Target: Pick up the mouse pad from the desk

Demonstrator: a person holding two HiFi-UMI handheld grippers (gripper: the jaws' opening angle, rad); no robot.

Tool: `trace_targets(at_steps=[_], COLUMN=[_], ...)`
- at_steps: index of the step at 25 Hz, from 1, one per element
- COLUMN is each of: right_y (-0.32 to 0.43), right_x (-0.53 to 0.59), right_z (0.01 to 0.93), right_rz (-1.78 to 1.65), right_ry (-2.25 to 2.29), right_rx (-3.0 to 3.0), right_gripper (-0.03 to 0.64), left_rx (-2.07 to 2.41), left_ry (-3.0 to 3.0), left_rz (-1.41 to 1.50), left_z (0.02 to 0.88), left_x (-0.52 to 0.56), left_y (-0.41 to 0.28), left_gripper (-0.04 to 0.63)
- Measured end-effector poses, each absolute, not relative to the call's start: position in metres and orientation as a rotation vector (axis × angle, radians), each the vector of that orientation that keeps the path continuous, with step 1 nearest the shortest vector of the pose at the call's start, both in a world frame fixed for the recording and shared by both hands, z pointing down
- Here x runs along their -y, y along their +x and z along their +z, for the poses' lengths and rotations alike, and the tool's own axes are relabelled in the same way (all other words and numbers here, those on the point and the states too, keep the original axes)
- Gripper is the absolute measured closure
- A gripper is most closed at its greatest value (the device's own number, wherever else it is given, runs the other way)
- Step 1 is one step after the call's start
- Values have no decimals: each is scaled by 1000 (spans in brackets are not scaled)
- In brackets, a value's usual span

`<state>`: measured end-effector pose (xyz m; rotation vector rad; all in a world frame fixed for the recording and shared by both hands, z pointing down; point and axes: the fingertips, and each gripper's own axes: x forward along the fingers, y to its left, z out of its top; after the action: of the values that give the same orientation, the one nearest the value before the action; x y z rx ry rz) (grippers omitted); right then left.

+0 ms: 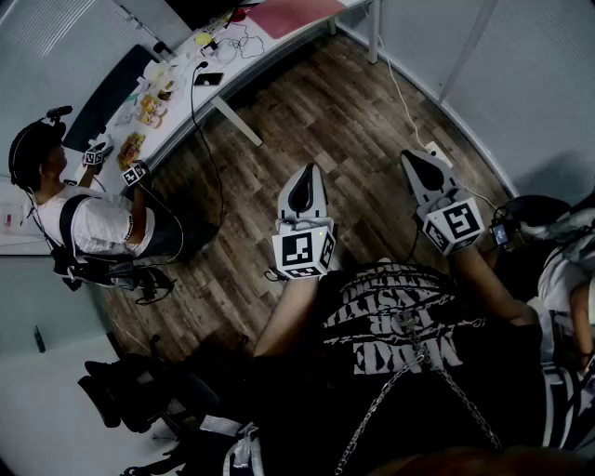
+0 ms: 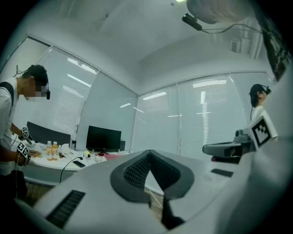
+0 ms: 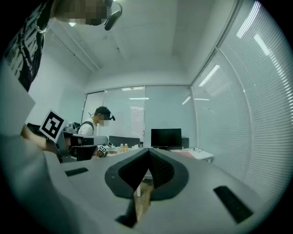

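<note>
The pink mouse pad (image 1: 293, 14) lies at the far end of a long white desk (image 1: 244, 72), at the top of the head view. It shows as a thin pink strip (image 2: 112, 156) in the left gripper view and again as a pink strip (image 3: 187, 154) in the right gripper view. My left gripper (image 1: 310, 173) and right gripper (image 1: 410, 156) are held level over the wooden floor, well short of the desk. Both are shut with nothing between the jaws. In their own views the left gripper (image 2: 149, 153) and right gripper (image 3: 149, 151) show dark pads meeting at the tips.
Another person (image 1: 84, 218) stands at the desk's left end, holding two grippers over bottles and food. A black monitor (image 2: 103, 138), a phone (image 1: 208, 79) and cables lie on the desk. A white cable (image 1: 409, 116) runs across the floor by the glass wall.
</note>
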<state>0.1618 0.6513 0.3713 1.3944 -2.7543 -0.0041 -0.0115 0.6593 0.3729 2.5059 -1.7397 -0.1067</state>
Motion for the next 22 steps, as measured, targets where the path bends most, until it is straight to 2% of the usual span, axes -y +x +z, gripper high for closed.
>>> trace_targets(at_steps=[10, 22], right_y=[239, 239], right_x=[-640, -621], right_z=[381, 401], right_rz=[48, 75], right_ry=[1519, 1545], right_rx=[2712, 2642], right_gripper=[626, 626], left_rx=[1846, 1843], left_ry=[2410, 2363], left_rz=[-36, 6], left_z=[388, 420], left_x=[-675, -654], left_y=[-3, -24], left_gripper=[588, 588])
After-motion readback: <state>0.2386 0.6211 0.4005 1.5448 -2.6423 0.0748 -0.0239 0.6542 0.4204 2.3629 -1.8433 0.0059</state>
